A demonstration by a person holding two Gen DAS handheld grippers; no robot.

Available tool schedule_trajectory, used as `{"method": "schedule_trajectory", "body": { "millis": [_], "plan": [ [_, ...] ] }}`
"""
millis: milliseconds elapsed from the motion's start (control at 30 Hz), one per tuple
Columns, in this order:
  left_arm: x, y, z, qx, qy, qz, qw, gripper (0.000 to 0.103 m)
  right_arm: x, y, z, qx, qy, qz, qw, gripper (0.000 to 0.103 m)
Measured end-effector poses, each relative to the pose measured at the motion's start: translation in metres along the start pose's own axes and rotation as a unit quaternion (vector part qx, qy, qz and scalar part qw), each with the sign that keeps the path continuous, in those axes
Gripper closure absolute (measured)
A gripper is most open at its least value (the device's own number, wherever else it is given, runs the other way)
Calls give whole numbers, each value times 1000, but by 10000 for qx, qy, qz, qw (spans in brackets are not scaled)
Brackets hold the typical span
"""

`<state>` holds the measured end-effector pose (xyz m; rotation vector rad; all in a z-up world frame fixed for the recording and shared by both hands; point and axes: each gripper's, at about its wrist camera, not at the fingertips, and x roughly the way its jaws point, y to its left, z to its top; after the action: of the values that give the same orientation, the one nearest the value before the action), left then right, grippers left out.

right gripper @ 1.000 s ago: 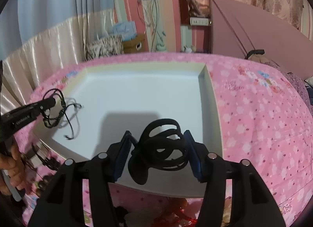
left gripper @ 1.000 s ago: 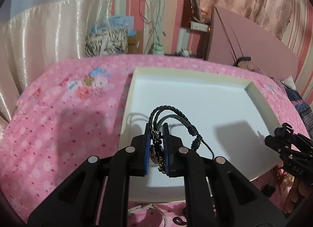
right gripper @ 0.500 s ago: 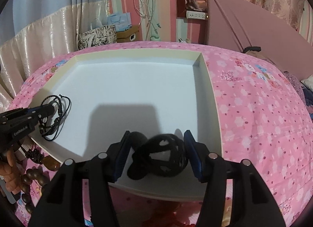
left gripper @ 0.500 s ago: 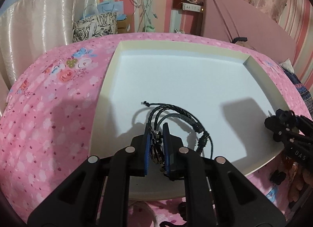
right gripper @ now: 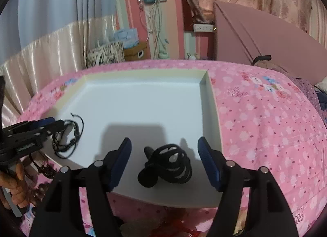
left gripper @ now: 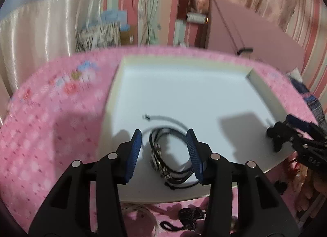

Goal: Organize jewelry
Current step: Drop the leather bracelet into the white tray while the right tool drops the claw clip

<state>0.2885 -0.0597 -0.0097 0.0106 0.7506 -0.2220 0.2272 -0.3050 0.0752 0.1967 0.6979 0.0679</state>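
Both grippers' jaws are opening, the left gripper (left gripper: 163,151) around a corded bracelet (left gripper: 169,155) and the right gripper (right gripper: 164,161) around a black coil (right gripper: 166,165), both lying free in the white tray (right gripper: 143,77), so each should lift straight clear without snagging cords.

Both wrist cameras look steeply down, close over one shared white tray (left gripper: 265,92) (right gripper: 207,98) — left-side view and right-side view.
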Motion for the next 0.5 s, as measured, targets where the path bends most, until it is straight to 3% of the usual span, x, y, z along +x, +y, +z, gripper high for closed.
{"method": "schedule_trajectory", "body": {
  "millis": [133, 300, 500],
  "plan": [
    [-19, 4, 13, -47, -360, 70, 9993, 53, -11, -4, 7, 158, -211, 150, 9995, 35],
    [-56, 12, 20, -49, -503, 380, 9980, 52, -51, -16, 17, 305, -600, 192, 9975, 35],
    [-111, 40, -29, 68, -468, 822, 9955, 45, -111, -58, -20, 545, -674, -65, 9962, 35]
  ]
}}
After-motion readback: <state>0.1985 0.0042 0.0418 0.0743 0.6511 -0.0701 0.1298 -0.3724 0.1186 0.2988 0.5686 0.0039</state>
